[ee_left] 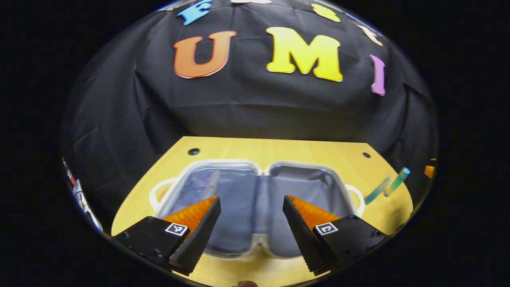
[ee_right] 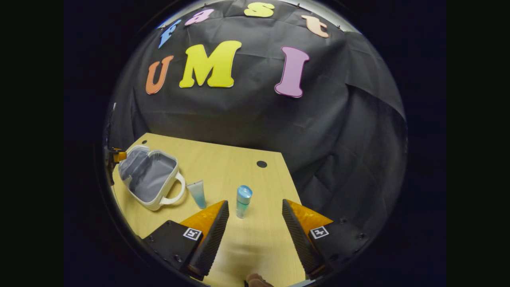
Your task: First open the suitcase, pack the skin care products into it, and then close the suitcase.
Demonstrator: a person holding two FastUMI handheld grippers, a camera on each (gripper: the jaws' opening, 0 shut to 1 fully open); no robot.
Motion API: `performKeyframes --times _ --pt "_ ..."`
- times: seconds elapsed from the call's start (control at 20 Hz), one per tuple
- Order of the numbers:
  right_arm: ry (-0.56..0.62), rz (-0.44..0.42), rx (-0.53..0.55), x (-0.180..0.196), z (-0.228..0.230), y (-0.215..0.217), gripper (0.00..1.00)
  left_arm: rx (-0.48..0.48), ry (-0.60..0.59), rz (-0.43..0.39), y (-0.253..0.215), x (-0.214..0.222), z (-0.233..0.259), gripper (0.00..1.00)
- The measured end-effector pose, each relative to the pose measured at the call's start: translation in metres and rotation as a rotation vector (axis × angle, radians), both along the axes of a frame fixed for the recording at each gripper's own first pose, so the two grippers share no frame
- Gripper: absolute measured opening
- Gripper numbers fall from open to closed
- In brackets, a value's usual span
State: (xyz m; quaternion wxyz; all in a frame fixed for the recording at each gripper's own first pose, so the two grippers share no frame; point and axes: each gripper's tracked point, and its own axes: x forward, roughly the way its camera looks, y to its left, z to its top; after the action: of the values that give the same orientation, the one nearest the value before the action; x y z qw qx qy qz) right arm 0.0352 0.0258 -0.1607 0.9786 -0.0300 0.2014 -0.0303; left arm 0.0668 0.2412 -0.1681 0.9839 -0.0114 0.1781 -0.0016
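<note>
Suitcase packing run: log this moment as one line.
stage: suitcase open flat, nothing inside | left gripper open above it | right gripper open before upright bottle | tube on table

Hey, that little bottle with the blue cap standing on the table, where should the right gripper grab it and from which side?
Grip the bottle around its body, just below the cap. It stands upright on the table, straight ahead of the right gripper, whose fingers are spread wider than it. So probably come in level from the near side and close on its two sides. The tube beside it sits apart.
</note>
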Motion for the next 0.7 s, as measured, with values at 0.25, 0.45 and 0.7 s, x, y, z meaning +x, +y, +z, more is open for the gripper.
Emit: performKeyframes --times 0.25,0.45,0.7 --pt "0.005 0.009 0.002 0.006 -0.004 -0.02 0.8 -0.024 -0.013 -0.169 -0.113 0.006 0.006 1.0" --pt "0.016 0.014 -0.017 0.007 -0.009 -0.036 0.78 -0.012 -0.006 -0.288 -0.191 0.008 -0.008 1.0" --pt "0.039 0.003 -0.044 0.002 -0.021 -0.06 0.8 0.006 0.027 -0.451 -0.273 0.012 -0.036 0.99"
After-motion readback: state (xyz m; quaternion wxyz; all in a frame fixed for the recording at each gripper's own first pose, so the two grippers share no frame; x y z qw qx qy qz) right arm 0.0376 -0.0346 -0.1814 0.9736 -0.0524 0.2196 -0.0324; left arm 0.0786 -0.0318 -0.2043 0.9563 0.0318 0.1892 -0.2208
